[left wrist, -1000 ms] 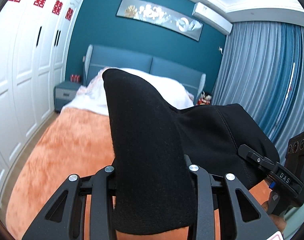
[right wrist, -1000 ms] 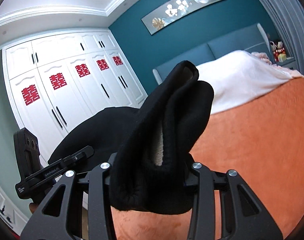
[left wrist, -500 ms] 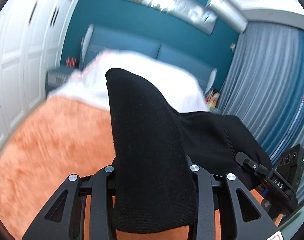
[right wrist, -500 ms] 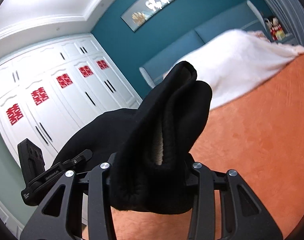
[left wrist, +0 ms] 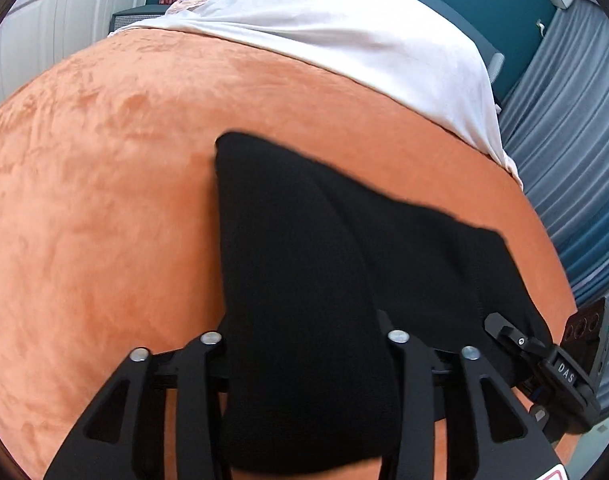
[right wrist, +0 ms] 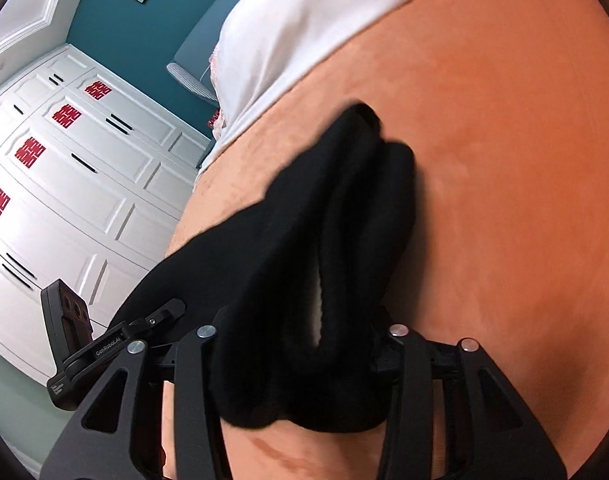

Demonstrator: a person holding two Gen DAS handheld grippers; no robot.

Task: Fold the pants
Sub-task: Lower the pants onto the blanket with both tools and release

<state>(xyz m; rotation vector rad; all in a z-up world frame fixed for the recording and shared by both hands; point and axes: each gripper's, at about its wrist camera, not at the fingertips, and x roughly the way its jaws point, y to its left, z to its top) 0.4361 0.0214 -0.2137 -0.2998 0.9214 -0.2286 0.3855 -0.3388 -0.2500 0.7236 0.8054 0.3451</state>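
Observation:
The black pants hang between my two grippers above the orange bed cover. My left gripper is shut on one edge of the pants, a thick fold standing up between its jaws. My right gripper is shut on the other edge of the pants, bunched in folds with pale lining showing. The cloth stretches between the two. The right gripper also shows at the right edge of the left wrist view, the left gripper at the left edge of the right wrist view.
A white sheet covers the head of the bed. White wardrobes stand to the left of the bed, blue-grey curtains to the right. A teal wall and headboard lie beyond.
Both grippers have tilted downward and moved toward the bed with the pants held. The view swung from the far wall to the orange cover.

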